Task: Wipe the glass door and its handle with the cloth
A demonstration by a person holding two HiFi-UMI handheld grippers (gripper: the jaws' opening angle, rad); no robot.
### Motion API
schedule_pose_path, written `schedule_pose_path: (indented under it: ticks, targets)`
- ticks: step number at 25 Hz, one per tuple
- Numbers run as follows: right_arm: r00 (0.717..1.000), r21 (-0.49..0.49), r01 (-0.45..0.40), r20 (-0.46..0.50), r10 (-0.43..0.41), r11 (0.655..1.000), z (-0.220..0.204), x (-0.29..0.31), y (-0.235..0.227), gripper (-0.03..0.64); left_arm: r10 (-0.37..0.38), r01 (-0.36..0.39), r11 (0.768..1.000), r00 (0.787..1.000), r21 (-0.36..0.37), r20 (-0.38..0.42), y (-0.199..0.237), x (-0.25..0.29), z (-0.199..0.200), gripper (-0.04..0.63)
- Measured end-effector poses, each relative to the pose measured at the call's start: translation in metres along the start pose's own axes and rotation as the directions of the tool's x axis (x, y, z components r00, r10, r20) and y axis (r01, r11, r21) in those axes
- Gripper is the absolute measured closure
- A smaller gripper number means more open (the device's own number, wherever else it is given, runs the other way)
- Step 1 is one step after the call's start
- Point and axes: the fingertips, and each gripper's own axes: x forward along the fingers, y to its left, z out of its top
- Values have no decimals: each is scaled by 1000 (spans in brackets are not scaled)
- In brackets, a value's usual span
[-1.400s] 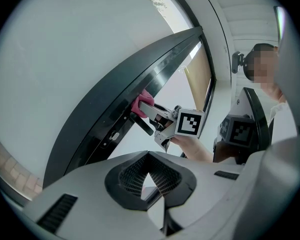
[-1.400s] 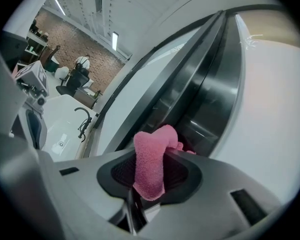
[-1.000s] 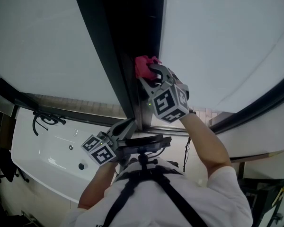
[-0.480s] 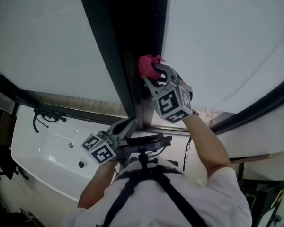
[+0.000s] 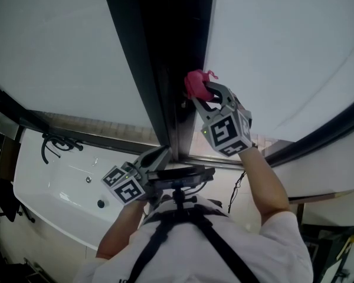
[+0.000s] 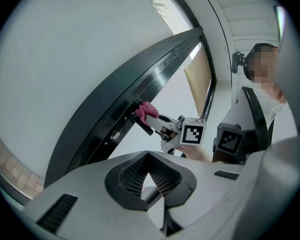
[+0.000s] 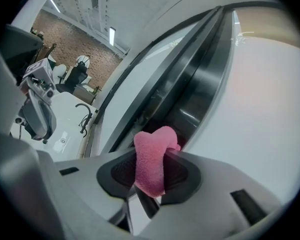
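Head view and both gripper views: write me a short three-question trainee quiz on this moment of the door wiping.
1. True or false: the right gripper is clamped on the fluffy pink cloth.
2. The cloth is: A) hanging free; B) pressed at the dark metal door frame; C) dropped.
3. Fill in: the left gripper, jaws together, holds ____.
Key: 1 true; 2 B; 3 nothing.
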Motion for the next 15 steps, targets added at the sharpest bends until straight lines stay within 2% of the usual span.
schedule_pose_path:
  ticks: [7, 15]
  targets:
    - [999, 7, 36, -32, -36, 999, -15, -19, -7, 508, -15, 15, 1000, 1000, 1, -11, -3, 2, -3, 603]
    - [990, 61, 127, -64, -123, 990, -42, -48, -19, 508, -11, 11, 1000, 1000, 0, -16, -2, 2, -3, 603]
